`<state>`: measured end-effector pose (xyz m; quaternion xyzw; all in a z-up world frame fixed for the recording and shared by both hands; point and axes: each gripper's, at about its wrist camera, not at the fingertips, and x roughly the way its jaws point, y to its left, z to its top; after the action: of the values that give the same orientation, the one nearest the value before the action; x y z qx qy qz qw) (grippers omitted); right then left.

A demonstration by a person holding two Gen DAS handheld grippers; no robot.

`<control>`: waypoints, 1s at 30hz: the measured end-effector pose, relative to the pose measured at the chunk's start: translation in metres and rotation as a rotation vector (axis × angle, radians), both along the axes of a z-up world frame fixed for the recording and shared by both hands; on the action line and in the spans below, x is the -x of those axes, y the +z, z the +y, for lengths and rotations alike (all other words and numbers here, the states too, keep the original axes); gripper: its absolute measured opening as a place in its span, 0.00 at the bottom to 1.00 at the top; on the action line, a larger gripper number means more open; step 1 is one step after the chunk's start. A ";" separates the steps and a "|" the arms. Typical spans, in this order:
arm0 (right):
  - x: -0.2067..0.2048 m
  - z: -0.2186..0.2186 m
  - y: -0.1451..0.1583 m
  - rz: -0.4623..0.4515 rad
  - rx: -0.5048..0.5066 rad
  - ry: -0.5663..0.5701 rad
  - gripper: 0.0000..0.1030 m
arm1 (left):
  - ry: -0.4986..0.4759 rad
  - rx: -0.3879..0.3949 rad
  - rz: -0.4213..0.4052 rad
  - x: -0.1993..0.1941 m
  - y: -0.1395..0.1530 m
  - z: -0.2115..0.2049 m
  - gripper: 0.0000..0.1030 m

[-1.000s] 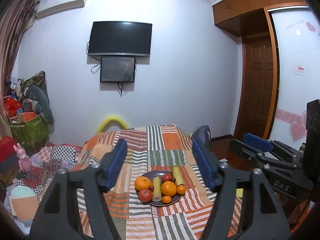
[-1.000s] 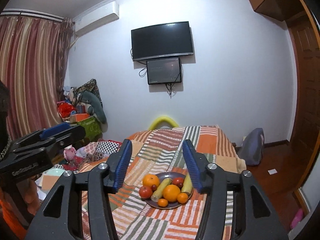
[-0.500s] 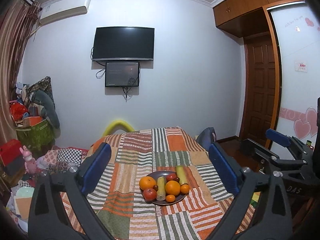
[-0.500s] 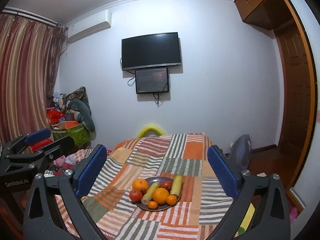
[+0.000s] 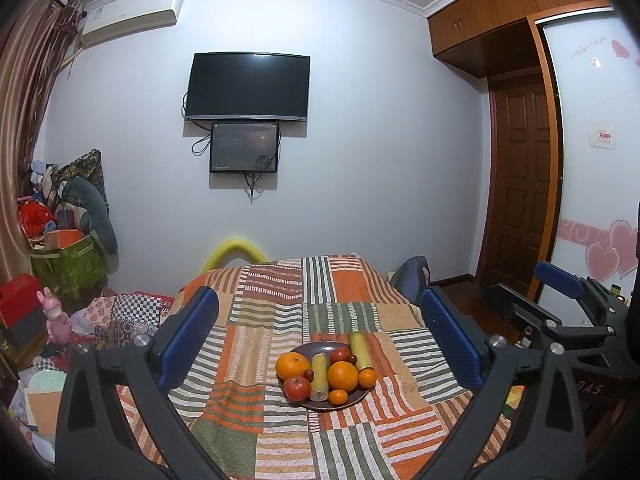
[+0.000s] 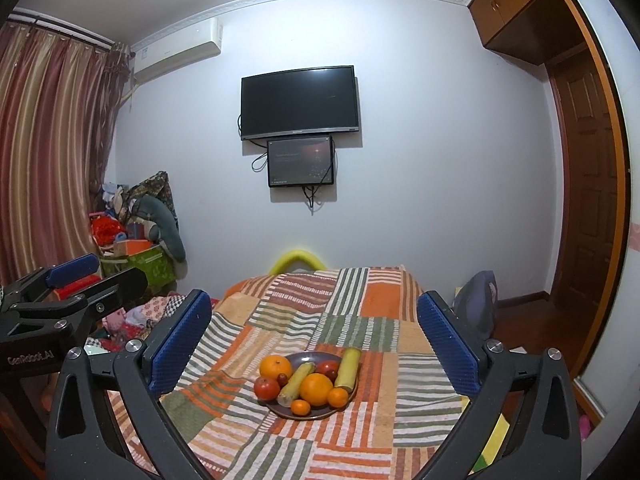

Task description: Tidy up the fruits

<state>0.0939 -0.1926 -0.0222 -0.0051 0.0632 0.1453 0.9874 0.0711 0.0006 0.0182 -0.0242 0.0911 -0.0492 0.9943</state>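
One plate [image 5: 320,349] holds all the fruit, sitting on the patchwork-covered desk [image 5: 280,312] a bit right of centre in the left wrist view. Plate is dark and round.

Contents, left wrist view:
- two big oranges: one at the left rim [image 5: 293,365], one centre-front [image 5: 343,376]
- two small oranges: front rim [image 5: 338,397] and right side [image 5: 367,378]
- red apple [image 5: 297,388] at front left, touching the left orange
- red tomato [image 5: 340,354] toward the back, with a small dark red fruit just beside it
- another small dark red fruit [image 5: 308,374] between left orange and apple
- two pale yellow-green sticks: one [image 5: 319,376] lying front-to-back in the middle, one [image 5: 359,350] along the right edge with its far end past the rim

Same layout in the right wrist view, plate [image 6: 306,358] centred.

Left tongs [image 5: 320,338]: spread wide, nothing between the blue pads, well short of the plate. Right tongs [image 6: 314,338]: same, wide apart and empty. Each pair shows at the edge of the other's view.

Green bin [image 5: 70,262] at far left is stuffed with clutter; contents can't be made out.
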 end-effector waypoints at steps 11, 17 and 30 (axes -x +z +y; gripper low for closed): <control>0.001 -0.002 0.002 0.005 -0.016 -0.006 1.00 | 0.000 0.002 0.006 -0.001 0.001 0.000 1.00; 0.001 -0.004 0.002 0.008 -0.020 -0.006 1.00 | -0.002 0.007 0.011 -0.001 0.000 0.000 1.00; 0.002 -0.005 0.003 0.004 -0.026 -0.006 1.00 | -0.018 -0.001 0.026 -0.002 0.000 -0.003 1.00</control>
<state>0.0923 -0.1975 -0.0188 0.0082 0.0634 0.1431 0.9876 0.0734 -0.0029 0.0185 -0.0234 0.1043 -0.0577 0.9926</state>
